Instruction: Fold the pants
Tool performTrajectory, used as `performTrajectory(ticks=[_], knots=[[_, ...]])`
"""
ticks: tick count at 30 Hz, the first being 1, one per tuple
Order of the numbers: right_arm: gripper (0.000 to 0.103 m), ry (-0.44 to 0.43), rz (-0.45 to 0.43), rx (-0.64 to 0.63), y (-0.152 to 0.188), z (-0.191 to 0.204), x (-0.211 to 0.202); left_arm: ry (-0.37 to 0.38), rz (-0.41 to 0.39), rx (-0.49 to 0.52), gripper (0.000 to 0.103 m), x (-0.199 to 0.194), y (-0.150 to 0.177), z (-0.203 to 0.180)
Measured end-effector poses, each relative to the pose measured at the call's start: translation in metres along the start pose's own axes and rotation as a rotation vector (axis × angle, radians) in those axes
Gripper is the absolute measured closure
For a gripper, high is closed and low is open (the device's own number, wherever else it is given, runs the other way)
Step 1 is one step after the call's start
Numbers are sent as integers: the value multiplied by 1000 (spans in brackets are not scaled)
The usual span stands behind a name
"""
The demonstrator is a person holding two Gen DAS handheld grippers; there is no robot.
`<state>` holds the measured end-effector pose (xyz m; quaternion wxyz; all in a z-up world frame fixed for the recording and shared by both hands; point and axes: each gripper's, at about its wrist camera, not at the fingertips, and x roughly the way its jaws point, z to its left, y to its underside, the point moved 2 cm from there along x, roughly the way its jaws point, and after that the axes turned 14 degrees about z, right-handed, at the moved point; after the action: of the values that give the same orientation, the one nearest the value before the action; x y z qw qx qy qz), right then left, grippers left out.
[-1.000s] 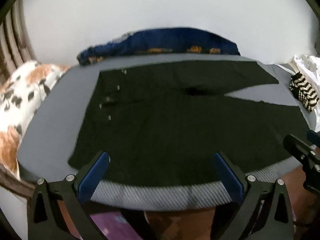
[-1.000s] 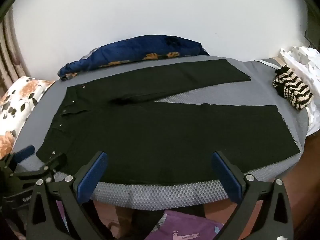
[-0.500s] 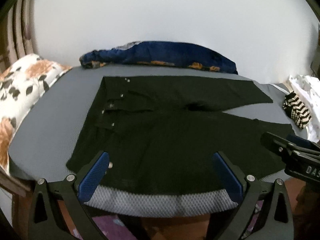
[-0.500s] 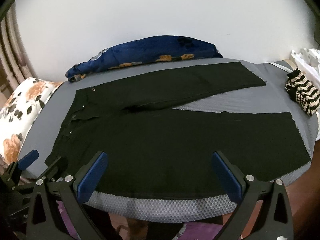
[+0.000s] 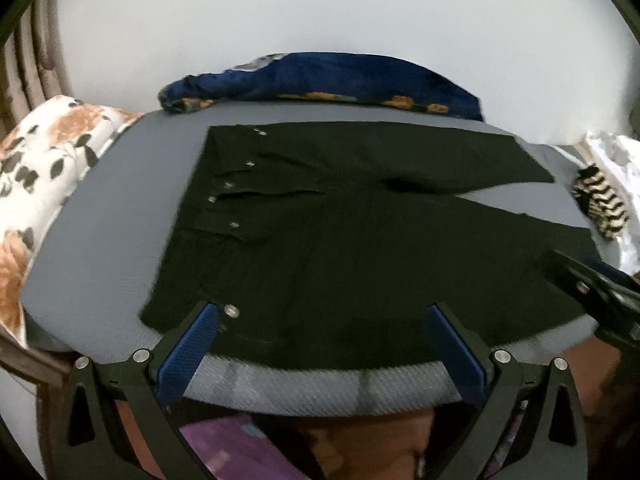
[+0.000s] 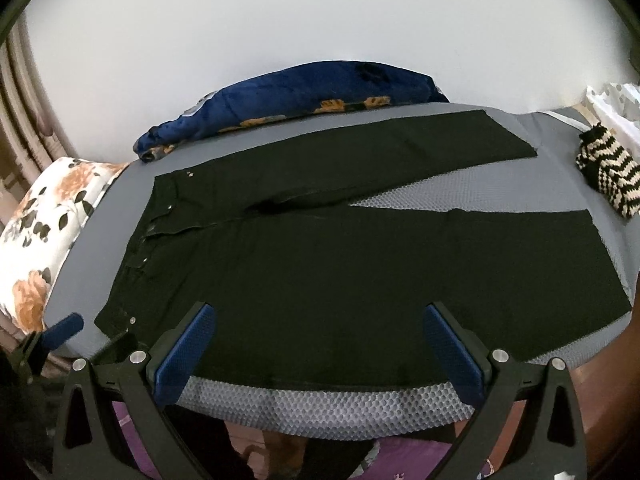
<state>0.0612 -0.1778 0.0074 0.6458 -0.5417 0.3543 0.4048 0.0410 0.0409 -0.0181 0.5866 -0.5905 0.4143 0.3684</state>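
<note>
Black pants (image 5: 340,240) lie flat on a grey padded surface (image 5: 100,240), waistband with metal buttons to the left, the two legs spread apart to the right; they also show in the right wrist view (image 6: 360,272). My left gripper (image 5: 320,316) is open and empty, hovering over the near edge of the pants by the waist. My right gripper (image 6: 320,316) is open and empty over the near edge of the near leg. The right gripper also shows at the right edge of the left wrist view (image 5: 592,292), the left gripper at the lower left of the right wrist view (image 6: 52,340).
A blue flowered blanket (image 5: 320,84) lies along the far edge by the white wall. A floral pillow (image 5: 36,172) sits to the left. A black-and-cream striped knit item (image 6: 608,176) and white cloth (image 6: 616,108) lie at the right end.
Both grippers have come a little lower and closer to the near edge of the pants. Both stay open. The pants have not moved.
</note>
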Motion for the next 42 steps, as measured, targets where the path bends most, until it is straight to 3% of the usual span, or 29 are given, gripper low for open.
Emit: performTrajectory(ticks=[3, 8, 13, 19, 21, 23, 26, 30, 33, 35, 38, 40, 41, 42], knots=[[0, -1, -3, -24, -4, 4, 0, 20, -17, -11, 1, 2, -20, 15], [0, -17, -29, -53, -25, 14, -2, -91, -53, 33, 1, 8, -57, 35], [0, -36, -35, -76, -43, 28, 3, -155, -83, 75, 1, 21, -93, 62], [0, -41, 9, -99, -57, 42, 23, -126, -86, 120, 1, 55, -141, 110], [0, -43, 18, -96, -59, 42, 28, -65, -64, 93, 1, 74, -164, 142], [0, -39, 30, -93, -61, 42, 33, 69, -12, 44, 2, 97, -191, 178], [0, -34, 59, -88, -62, 42, 43, 84, 17, 44, 11, 126, -225, 208], [0, -23, 103, -72, -63, 39, 57, 126, 64, 123, 19, 154, -258, 213], [0, -20, 120, -59, -65, 37, 64, 191, 124, 158, 34, 180, -277, 211], [0, -15, 124, -56, -66, 36, 68, 252, 176, 163, 35, 198, -283, 209], [0, -5, 138, -52, -68, 35, 74, 268, 217, 184, 35, 216, -290, 201], [0, -5, 148, -48, -69, 33, 78, 339, 218, 169, 35, 220, -294, 199], [0, -2, 153, -45, -69, 33, 81, 390, 212, 159, 39, 219, -294, 199], [0, -1, 159, -43, -69, 32, 83, 424, 207, 135, 57, 218, -295, 200]])
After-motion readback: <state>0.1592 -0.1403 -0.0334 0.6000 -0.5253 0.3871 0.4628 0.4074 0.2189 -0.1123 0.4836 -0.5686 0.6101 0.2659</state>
